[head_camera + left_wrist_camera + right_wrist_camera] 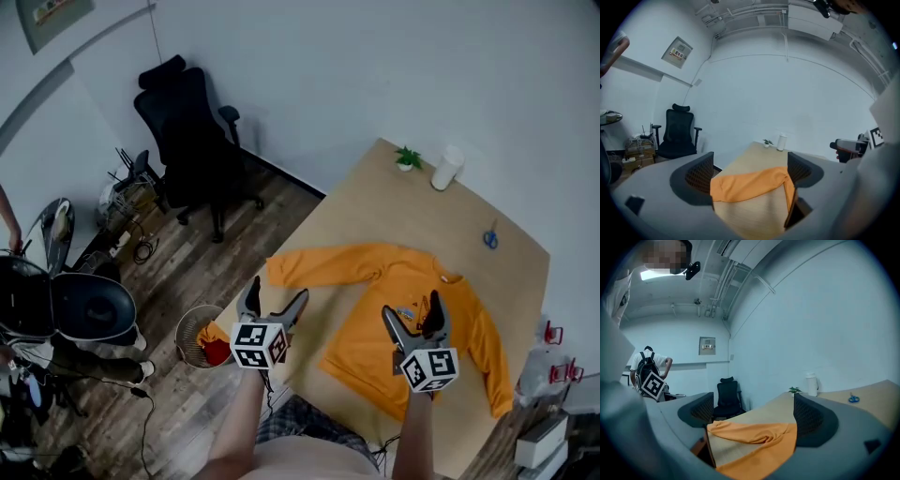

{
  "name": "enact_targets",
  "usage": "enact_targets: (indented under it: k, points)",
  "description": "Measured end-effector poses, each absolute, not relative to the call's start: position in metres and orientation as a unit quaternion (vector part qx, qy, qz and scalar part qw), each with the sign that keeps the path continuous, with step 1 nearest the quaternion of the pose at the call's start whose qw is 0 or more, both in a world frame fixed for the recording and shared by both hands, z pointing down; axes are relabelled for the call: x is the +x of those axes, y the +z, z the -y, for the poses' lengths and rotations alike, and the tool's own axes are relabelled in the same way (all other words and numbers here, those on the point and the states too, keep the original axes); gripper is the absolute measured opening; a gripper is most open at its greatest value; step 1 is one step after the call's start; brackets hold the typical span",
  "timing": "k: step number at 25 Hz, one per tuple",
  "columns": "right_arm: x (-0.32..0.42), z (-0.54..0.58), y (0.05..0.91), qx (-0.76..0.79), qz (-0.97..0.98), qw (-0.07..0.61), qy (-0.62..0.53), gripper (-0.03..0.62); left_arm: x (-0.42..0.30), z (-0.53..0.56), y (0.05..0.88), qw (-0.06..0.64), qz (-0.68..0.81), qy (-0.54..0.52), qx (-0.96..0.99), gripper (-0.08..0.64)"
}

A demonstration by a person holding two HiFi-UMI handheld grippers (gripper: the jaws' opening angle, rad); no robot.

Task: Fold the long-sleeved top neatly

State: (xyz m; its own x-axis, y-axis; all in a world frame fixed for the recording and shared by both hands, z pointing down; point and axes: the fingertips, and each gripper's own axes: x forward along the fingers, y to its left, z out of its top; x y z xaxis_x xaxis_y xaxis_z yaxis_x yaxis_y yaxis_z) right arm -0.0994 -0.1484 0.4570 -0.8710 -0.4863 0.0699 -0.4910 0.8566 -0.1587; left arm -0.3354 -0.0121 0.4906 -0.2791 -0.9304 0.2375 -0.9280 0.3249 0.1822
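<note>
An orange long-sleeved top [403, 309] lies spread flat on the wooden table [394, 202], its left sleeve stretched toward the table's left edge. My left gripper [273, 302] hovers open near that sleeve's cuff, above the table's near-left edge. My right gripper [414, 315] hangs open over the front of the top's body. In the left gripper view the sleeve [745, 185] shows between the open jaws, untouched. The right gripper view shows the rumpled sleeve and body [754, 439] beyond its open jaws. Neither gripper holds anything.
A small plant [407, 158], a white cylinder [447, 168] and blue scissors [490, 238] sit at the table's far side. A black office chair [192, 141] and a bin [202, 337] stand on the wooden floor to the left. A person [647, 364] stands far off.
</note>
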Motion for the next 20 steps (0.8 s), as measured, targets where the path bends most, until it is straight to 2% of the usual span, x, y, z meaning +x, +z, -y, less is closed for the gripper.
enact_targets:
  k: [20]
  points:
    - [-0.262,0.160,0.551,0.141,0.977,0.102,0.127,0.491,-0.409,0.048,0.631,0.340,0.809,0.022,0.479,0.463]
